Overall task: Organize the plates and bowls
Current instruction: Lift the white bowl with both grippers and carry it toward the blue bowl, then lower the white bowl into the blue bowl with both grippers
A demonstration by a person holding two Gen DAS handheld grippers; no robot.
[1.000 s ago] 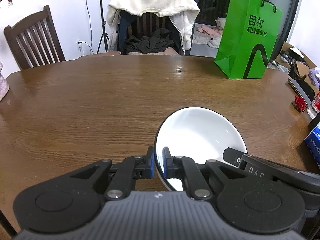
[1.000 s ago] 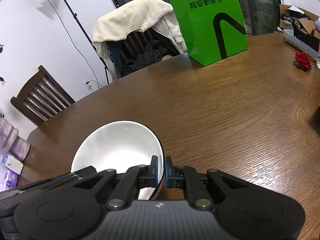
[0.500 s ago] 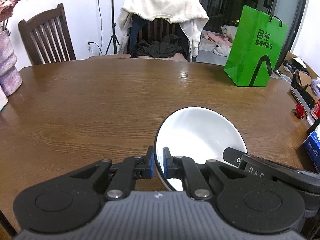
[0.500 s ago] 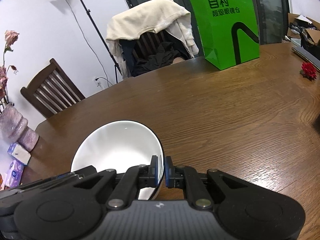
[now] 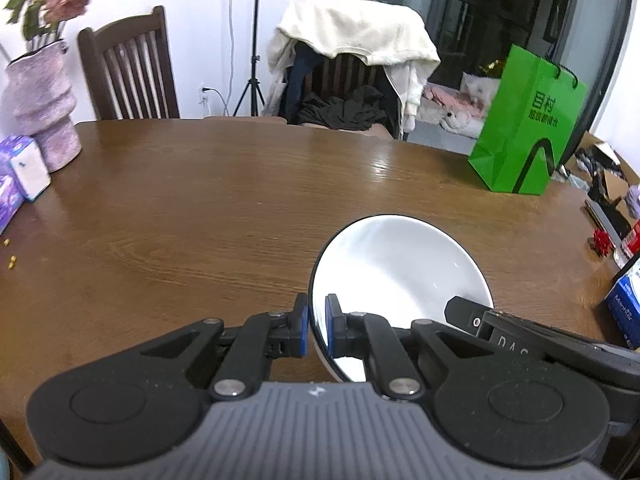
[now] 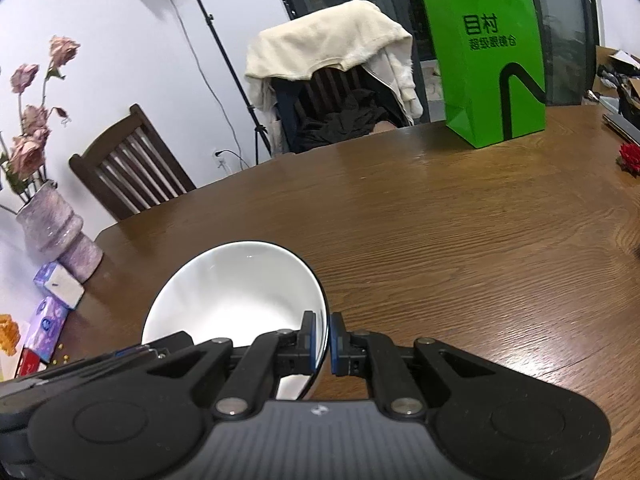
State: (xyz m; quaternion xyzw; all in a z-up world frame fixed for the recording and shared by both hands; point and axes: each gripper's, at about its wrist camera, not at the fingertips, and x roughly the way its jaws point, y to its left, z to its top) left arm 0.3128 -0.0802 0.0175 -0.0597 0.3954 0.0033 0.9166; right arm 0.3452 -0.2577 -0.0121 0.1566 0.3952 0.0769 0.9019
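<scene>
Left wrist, both tongs [image 5: 316, 326] pinching bowl [image 5: 400, 276] rim

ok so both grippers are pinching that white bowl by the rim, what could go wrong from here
The white bowl is held only by its thin rim, left gripper on one side and right gripper on the opposite side. If the hands drift apart or twist unevenly, the glossy rim could slip from the small pads and drop onto the wooden table. Squeezing harder might chip it.

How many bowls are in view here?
1. A white bowl, held over the table, its rim pinched by the left gripper on one side and the right gripper on the other. No other bowl shows.
</scene>
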